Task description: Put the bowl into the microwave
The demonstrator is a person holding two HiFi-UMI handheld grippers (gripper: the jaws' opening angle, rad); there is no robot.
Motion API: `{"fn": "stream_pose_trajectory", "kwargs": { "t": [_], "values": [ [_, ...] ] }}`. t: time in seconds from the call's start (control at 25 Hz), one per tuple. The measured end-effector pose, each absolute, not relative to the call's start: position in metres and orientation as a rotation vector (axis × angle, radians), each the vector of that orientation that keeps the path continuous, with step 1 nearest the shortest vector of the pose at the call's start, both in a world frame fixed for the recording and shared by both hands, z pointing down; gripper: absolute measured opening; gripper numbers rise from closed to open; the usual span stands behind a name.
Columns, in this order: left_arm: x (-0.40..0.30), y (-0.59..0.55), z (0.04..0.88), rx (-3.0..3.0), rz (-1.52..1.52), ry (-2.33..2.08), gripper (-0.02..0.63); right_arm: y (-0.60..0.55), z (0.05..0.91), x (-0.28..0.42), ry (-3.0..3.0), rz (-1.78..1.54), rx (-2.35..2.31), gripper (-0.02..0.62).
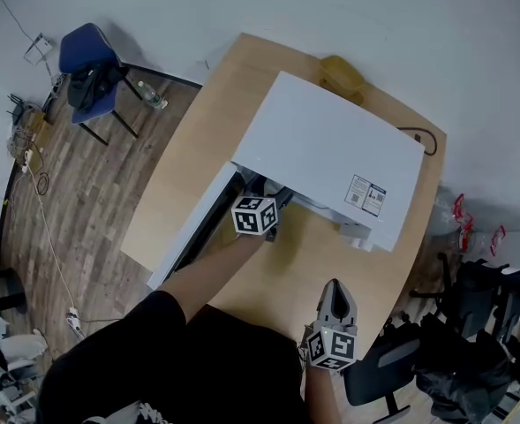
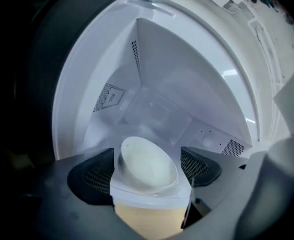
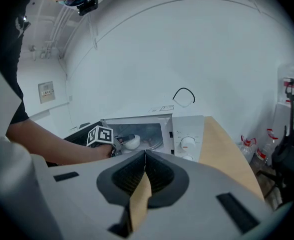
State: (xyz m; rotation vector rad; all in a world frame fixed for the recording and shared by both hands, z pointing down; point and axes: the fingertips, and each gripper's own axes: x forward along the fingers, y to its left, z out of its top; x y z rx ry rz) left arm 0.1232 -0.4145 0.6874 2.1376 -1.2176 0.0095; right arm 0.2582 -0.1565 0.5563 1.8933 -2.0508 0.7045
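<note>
A white bowl (image 2: 147, 165) rests at the front of the open white microwave (image 1: 330, 157), just inside the cavity (image 2: 186, 99). My left gripper (image 2: 147, 154) reaches into the opening, its jaws spread wide on either side of the bowl, with thin gaps at the pads. In the right gripper view the bowl (image 3: 132, 142) shows in the microwave (image 3: 186, 134) beside the left gripper (image 3: 118, 143). My right gripper (image 1: 333, 285) hangs low over the table's near edge, shut and empty.
The microwave door (image 1: 189, 228) hangs open to the left, over the wooden table (image 1: 198, 140). A yellow object (image 1: 342, 76) lies behind the microwave. A blue chair (image 1: 87, 69) stands far left, and a dark chair (image 1: 383, 369) is by my right side.
</note>
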Motion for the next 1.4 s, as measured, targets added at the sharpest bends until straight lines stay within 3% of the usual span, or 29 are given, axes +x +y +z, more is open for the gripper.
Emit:
{"fn": "stream_pose_trajectory", "kwargs": {
  "t": [0.56,1.4],
  "values": [
    [0.140,-0.398,0.712,2.364,0.466,-1.218,0.380,-0.140,0.556,0.255,-2.035,0.703,1.918,0.061],
    [0.177,-0.437,0.712,2.383,0.421,-1.258,0.380,-0.159,0.562,0.294,-1.973,0.726,1.975,0.060]
  ]
}}
